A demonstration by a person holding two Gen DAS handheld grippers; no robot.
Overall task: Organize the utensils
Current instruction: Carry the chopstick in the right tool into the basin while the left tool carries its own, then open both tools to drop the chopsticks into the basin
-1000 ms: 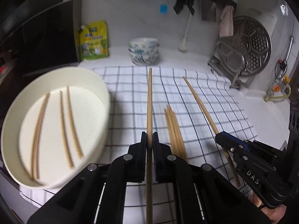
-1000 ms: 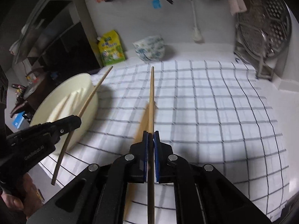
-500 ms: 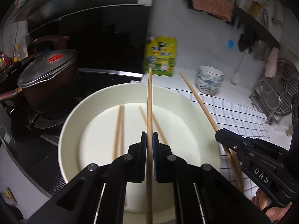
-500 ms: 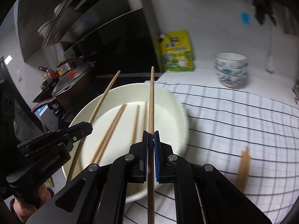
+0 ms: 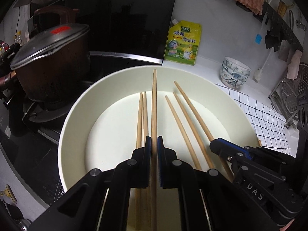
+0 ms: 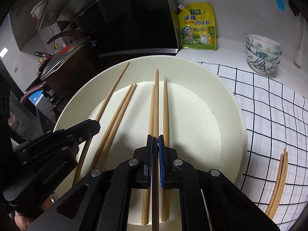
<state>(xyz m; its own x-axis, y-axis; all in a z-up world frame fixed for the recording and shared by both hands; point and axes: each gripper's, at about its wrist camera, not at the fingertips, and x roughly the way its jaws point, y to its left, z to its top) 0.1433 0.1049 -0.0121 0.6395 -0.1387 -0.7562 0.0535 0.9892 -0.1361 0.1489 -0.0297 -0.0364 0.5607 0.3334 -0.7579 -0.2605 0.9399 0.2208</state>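
A cream-white round dish (image 5: 77, 104) is seen holding pale tan wooden chopsticks (image 5: 179, 119). Both claws are black with blue pads: the left claw (image 5: 154, 146) and the right claw (image 6: 155, 144). A white cloth (image 6: 269, 104) is crossed by a thin black grid. A bright yellow pouch (image 6: 197, 27) is printed with a cartoon chick and dark lettering. Stacked white bowls (image 6: 262, 53) are painted with blue-grey floral patterns. A dark brown pot (image 5: 52, 69) is topped by a grey lid bearing a red label.
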